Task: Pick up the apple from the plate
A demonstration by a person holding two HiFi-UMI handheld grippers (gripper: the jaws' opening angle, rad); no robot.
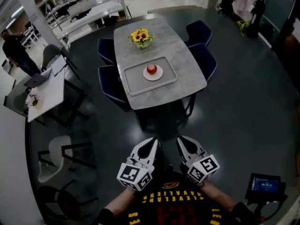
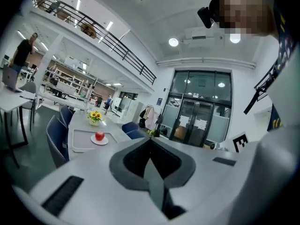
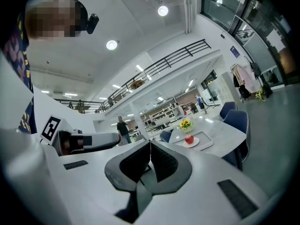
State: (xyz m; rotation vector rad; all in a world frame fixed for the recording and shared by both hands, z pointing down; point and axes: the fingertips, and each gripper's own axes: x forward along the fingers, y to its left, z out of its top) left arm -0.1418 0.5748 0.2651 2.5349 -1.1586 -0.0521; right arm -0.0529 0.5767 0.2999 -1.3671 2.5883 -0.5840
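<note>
Both grippers held low, side by side.
The left gripper point(image 1: 150, 145) and right gripper point(image 1: 183, 143) point forward, jaws together on nothing; forearms point(image 1: 123, 201) seemingly angled inward.

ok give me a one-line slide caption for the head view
Left gripper and right gripper, both shut, held low in the foreground, far from the apple on its plate.

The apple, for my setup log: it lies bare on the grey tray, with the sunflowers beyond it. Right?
Not bare: in the head view the apple sits on a white plate, and that plate lies on the grey tray. The sunflowers do stand beyond it.
</note>
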